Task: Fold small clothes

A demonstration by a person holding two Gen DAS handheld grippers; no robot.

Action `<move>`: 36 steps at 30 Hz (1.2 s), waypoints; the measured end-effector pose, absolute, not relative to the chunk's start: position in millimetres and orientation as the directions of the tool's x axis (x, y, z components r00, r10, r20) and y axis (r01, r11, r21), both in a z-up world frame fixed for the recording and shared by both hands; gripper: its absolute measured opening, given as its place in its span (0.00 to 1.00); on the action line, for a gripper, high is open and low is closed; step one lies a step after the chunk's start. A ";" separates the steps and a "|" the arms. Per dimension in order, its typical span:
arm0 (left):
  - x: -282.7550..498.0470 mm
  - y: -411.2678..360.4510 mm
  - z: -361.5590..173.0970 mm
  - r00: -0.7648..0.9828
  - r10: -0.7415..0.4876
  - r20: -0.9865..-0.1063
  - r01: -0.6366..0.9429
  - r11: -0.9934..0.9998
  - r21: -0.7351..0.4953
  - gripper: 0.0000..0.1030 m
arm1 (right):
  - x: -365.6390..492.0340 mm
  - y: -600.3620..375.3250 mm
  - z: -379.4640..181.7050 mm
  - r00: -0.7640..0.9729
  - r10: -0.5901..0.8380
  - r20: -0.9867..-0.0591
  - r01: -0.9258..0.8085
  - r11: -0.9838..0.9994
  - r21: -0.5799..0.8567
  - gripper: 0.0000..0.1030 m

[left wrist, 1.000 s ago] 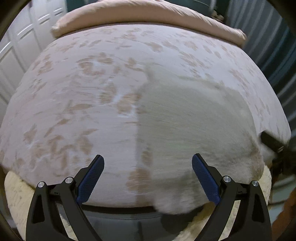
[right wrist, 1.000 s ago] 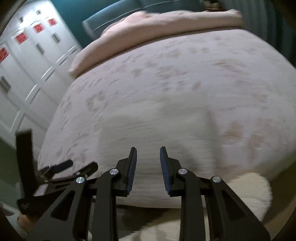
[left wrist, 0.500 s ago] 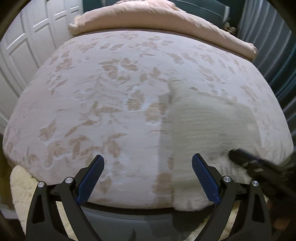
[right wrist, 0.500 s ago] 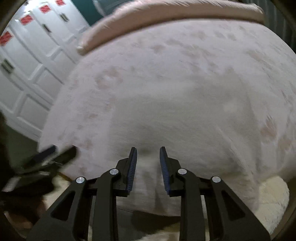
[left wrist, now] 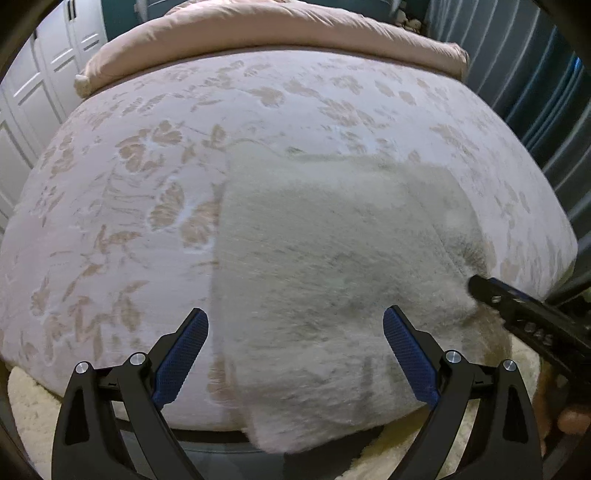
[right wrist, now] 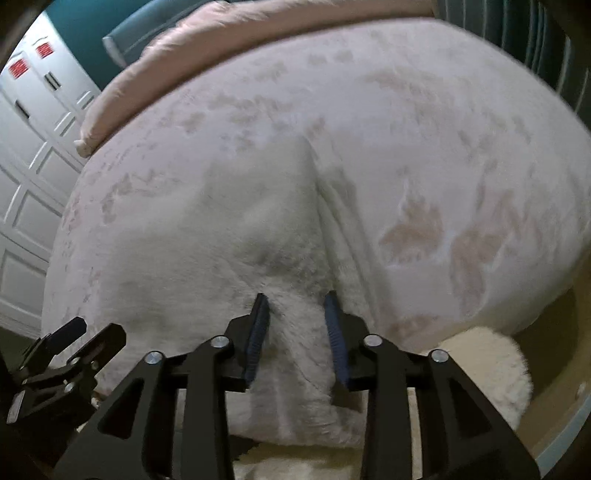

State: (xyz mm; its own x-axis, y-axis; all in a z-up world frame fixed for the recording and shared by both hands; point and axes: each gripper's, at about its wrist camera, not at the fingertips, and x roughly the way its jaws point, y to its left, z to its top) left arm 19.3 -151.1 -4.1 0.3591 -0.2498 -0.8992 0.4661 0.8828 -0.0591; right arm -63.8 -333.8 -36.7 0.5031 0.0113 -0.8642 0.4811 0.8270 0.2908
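A fluffy cream-white garment [left wrist: 332, 266] lies spread on the bed, its near edge hanging over the front of the mattress. My left gripper [left wrist: 295, 354] hovers wide open above the garment's near part, holding nothing. My right gripper [right wrist: 297, 332] has its jaws partly apart, with the garment's [right wrist: 258, 229] near right edge between them; the fabric bunches into a ridge there. In the left wrist view the right gripper [left wrist: 517, 306] shows at the garment's right edge. In the right wrist view the left gripper [right wrist: 66, 350] shows at lower left.
The bed has a pale pink floral cover [left wrist: 147, 184] and a folded pink duvet [left wrist: 258, 26] along the far end. White wardrobe doors [right wrist: 26, 147] stand to the left, striped curtains [left wrist: 535, 92] to the right. A cream shaggy rug [right wrist: 491, 362] lies below the mattress edge.
My right gripper has moved in onto the garment's right edge, its jaws now wider with fabric between them. My left gripper stayed wide open, its view shifting slightly over the garment.
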 end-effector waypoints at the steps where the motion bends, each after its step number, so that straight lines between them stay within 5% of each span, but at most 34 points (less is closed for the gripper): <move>1: 18.3 -154.3 -7.0 0.358 -0.240 -0.902 0.470 0.881 -0.047 0.91 | -62.8 -334.1 -40.9 0.506 0.014 -0.862 0.480 0.826 0.295 0.39; 4: 16.0 -159.9 -14.6 0.350 -0.211 -0.913 0.471 0.882 -0.023 0.91 | -55.1 -326.2 -44.5 0.521 0.004 -0.854 0.463 0.839 0.287 0.36; 5: 16.0 -161.4 -17.1 0.346 -0.203 -0.916 0.469 0.883 -0.019 0.91 | -55.8 -328.8 -42.3 0.526 0.010 -0.850 0.458 0.839 0.293 0.29; 6: 16.4 -162.5 -18.7 0.343 -0.197 -0.919 0.467 0.884 -0.015 0.91 | -58.5 -331.6 -37.9 0.541 0.015 -0.841 0.447 0.841 0.303 0.11; 8: 15.9 -164.8 -20.8 0.343 -0.186 -0.921 0.467 0.884 -0.005 0.91 | -57.0 -335.1 -26.2 0.577 0.017 -0.817 0.423 0.849 0.317 0.09; 12: 13.6 -169.0 -21.4 0.356 -0.178 -0.917 0.471 0.882 0.011 0.92 | -70.4 -345.8 -5.5 0.635 -0.008 -0.772 0.416 0.846 0.334 0.07; 17: 11.9 -175.1 -26.9 0.361 -0.156 -0.919 0.476 0.879 0.038 0.94 | -56.6 -347.2 -58.0 0.525 -0.016 -0.851 0.452 0.853 0.263 0.08; 25: 11.3 -178.0 -30.1 0.382 -0.135 -0.914 0.471 0.880 0.066 0.95 | -82.3 -350.4 -15.4 0.577 -0.008 -0.817 0.459 0.830 0.316 0.12; 27: 11.4 -178.8 -30.7 0.384 -0.133 -0.914 0.470 0.880 0.070 0.95 | -91.2 -350.6 -15.7 0.569 -0.001 -0.822 0.464 0.826 0.320 0.23; 28: 11.3 -178.9 -30.8 0.386 -0.132 -0.913 0.469 0.880 0.071 0.95 | -94.4 -350.8 -18.7 0.567 0.003 -0.824 0.470 0.820 0.326 0.38; 30: 10.9 -179.0 -31.1 0.390 -0.130 -0.912 0.469 0.880 0.075 0.95 | -98.6 -351.8 -26.6 0.562 -0.001 -0.827 0.492 0.805 0.333 0.53; 36: 10.5 -179.9 -31.6 0.390 -0.130 -0.912 0.466 0.882 0.074 0.95 | -94.8 -351.6 -49.6 0.550 0.087 -0.831 0.500 0.763 0.410 0.64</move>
